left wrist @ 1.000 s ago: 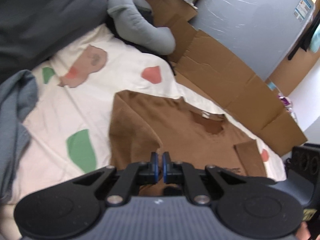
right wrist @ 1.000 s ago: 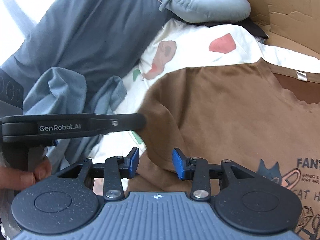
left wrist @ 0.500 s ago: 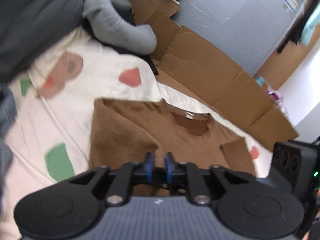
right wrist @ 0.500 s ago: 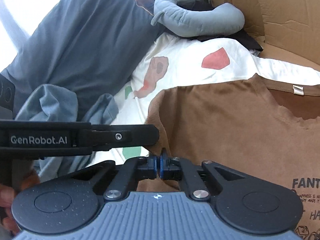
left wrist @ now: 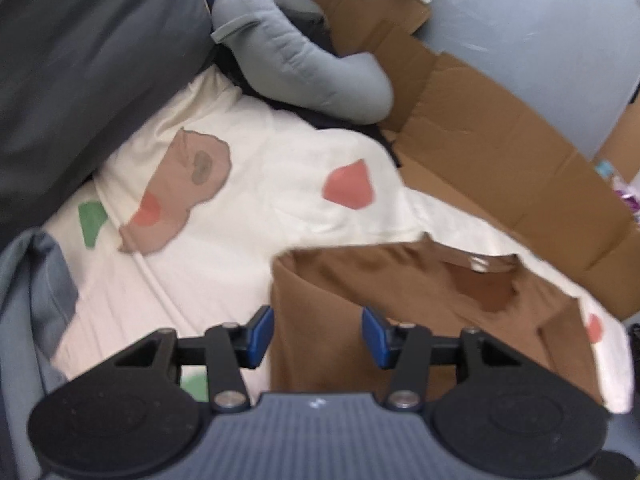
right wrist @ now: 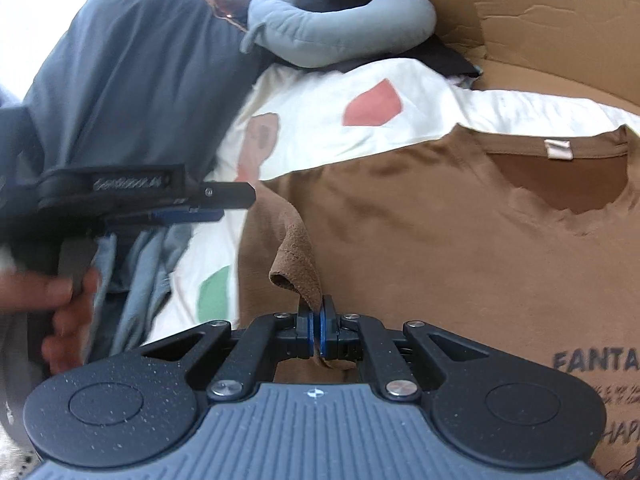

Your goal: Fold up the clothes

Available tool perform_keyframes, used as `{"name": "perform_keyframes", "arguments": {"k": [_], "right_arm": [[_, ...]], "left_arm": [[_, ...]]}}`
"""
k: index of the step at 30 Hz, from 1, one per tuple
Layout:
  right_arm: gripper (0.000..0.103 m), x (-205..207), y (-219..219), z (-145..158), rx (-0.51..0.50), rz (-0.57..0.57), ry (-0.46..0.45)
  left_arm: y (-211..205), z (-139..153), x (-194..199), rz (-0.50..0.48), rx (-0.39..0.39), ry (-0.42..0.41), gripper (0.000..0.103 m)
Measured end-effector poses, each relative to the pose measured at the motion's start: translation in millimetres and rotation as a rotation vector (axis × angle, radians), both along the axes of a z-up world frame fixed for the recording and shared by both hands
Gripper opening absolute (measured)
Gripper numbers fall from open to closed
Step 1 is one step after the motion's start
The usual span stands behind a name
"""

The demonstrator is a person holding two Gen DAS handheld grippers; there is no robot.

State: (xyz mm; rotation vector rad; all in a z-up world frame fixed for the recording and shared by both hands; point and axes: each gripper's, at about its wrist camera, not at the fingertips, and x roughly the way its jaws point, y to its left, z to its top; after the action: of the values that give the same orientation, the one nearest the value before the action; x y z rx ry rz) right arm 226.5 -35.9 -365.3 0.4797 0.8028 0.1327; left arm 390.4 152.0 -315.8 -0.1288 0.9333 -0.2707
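On the cream bedsheet (right wrist: 400,136) lies the brown T-shirt (right wrist: 460,216), flat and front up, its collar toward twelve o'clock with a white neck label (right wrist: 558,149) showing. The right gripper (right wrist: 319,334) is pinched closed on a raised fold of the shirt's sleeve edge, the cloth peaking up between the blue pads (right wrist: 309,332) at about six o'clock of the right wrist view. Only this view shows the dark printed lettering (right wrist: 596,360) on the chest at four o'clock, and the left gripper's body (right wrist: 132,196) held by a hand (right wrist: 68,300) at nine o'clock, over the sheet beside the shirt.

From the left wrist view the brown T-shirt (left wrist: 400,304) sits at five o'clock, and the left gripper (left wrist: 318,334) is spread wide with nothing between its blue pads (left wrist: 260,334); the shirt's left edge runs just inside the left pad. This view alone shows flattened cardboard (left wrist: 500,136) at two o'clock against a pale grey panel (left wrist: 540,32). A grey curved pillow (left wrist: 304,56) lies at twelve o'clock, a dark grey duvet (left wrist: 80,60) at ten, and blue-grey cloth (left wrist: 28,300) bunches at eight o'clock.
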Motion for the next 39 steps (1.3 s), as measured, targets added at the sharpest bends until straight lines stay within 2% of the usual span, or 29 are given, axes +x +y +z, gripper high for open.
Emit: {"name": "perform_keyframes", "arguments": {"k": [2,6,11,12,14,20,23,27,29,34,39], "right_arm": [[0.001,3,-4,-4,-0.008,0.004,0.003],[0.001,7,-14,-8,0.001,0.012,0.005],[0.001,12,-27,-17,0.033,0.004,0.028],[0.001,13,-30,-19,0.042,0.002,0.032],[0.001,15,-36,-23,0.059,-0.005,0.041],[0.001,22,-47,-39,0.099,-0.041,0.097],[0.001,26,-51,-48,0.13,-0.066,0.131],[0.003,29,-57,-60,0.177,-0.106,0.173],[0.004,27,-60,-63,0.205,-0.119,0.17],[0.005,28,-65,-67,0.23,-0.133,0.155],[0.004,34,-70,-74,0.278,-0.166,0.139]], "left_arm": [[1,-5,16,0.007,0.018,0.004,0.052],[2,-17,45,0.019,0.004,0.043,0.05],[-4,-35,69,-0.015,0.003,0.11,0.046],[-6,-38,72,-0.023,0.008,0.122,0.041],[-8,-43,77,-0.03,0.027,0.138,0.011],[-12,-47,85,-0.043,0.122,0.116,0.009],[-13,-49,89,-0.04,0.142,0.116,0.009],[0,-37,86,0.034,0.076,0.082,0.019],[4,-28,81,0.04,0.067,0.063,0.022],[4,-20,65,-0.005,0.088,0.079,0.021],[1,-24,50,-0.029,0.096,0.102,0.01]]}}
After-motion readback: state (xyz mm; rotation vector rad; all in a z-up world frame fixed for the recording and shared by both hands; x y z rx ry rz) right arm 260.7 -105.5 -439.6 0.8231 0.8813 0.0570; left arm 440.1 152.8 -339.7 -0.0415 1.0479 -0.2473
